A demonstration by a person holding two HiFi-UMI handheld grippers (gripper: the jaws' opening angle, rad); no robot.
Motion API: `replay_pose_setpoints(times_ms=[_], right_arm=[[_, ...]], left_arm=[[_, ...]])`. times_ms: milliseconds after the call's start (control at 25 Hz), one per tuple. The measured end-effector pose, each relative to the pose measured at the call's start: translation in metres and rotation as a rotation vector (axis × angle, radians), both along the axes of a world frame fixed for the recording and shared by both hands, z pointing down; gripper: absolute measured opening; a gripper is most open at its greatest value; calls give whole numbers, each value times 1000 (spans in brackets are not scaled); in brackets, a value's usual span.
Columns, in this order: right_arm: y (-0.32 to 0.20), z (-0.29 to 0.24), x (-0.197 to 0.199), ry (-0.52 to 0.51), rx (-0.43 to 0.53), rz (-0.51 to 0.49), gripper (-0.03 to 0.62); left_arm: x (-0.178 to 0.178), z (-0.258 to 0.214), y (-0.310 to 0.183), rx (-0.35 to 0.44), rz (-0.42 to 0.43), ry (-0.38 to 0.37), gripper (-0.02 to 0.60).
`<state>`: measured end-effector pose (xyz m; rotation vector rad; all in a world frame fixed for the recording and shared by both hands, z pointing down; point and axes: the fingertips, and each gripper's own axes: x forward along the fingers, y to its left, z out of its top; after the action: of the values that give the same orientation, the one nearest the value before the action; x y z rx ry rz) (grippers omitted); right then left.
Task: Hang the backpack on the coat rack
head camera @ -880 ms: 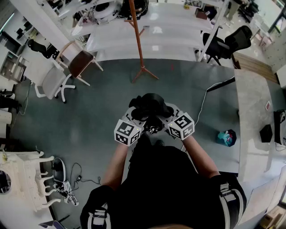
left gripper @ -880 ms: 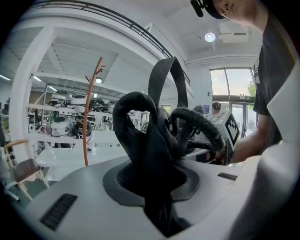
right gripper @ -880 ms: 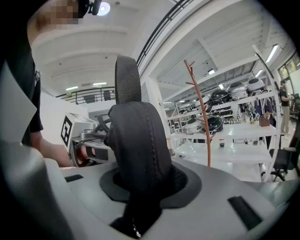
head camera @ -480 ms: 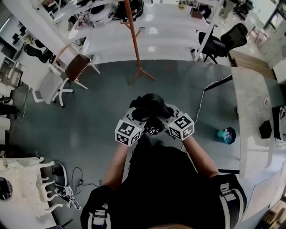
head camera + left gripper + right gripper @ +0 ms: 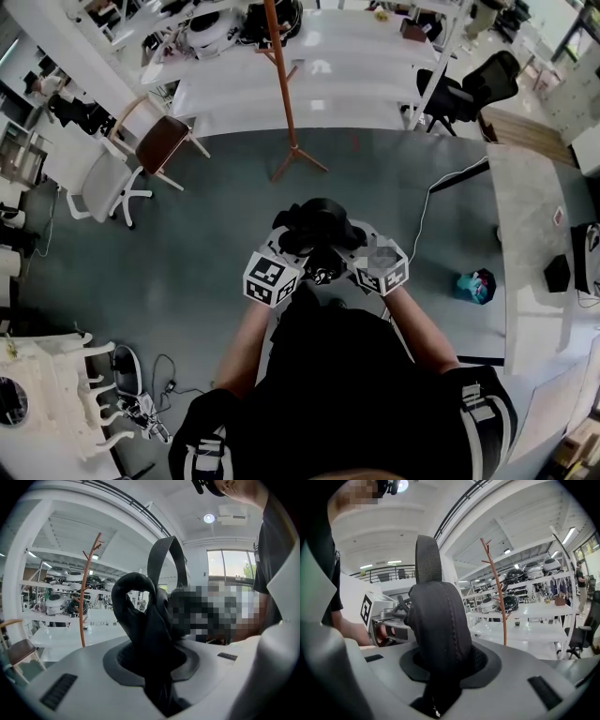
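Observation:
In front of the person's body hangs the black backpack (image 5: 319,225), carried between both grippers. My left gripper (image 5: 294,249) is shut on a padded black strap (image 5: 140,616), which bulges up out of the jaws in the left gripper view. The right gripper (image 5: 350,251) is shut on another padded strap (image 5: 438,620); a webbing loop rises behind it. The orange-brown coat rack (image 5: 285,94) stands ahead on the grey floor, some way beyond the backpack. It also shows in the left gripper view (image 5: 86,592) and the right gripper view (image 5: 500,597), with bare branches.
White tables (image 5: 319,70) with equipment stand just behind the rack. A brown chair (image 5: 159,141) and a white chair (image 5: 103,183) are at the left, black office chairs (image 5: 469,89) at the right. A cable (image 5: 427,211) and a teal bag (image 5: 475,287) lie on the floor near a grey table (image 5: 530,244).
The head view has shifted slightly, so the chairs at the left sit a little elsewhere in the picture. Both grippers keep the same hold on the backpack.

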<state>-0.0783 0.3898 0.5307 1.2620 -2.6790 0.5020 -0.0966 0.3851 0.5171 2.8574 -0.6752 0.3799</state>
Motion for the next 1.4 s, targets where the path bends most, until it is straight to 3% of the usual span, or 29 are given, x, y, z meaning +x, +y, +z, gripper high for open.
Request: replay_pose_setpoints(times_ms=[1400], right_arm=[[-171, 18, -25, 8, -22, 67, 130]], left_arm=[[-25, 18, -171, -41, 79, -22, 94]])
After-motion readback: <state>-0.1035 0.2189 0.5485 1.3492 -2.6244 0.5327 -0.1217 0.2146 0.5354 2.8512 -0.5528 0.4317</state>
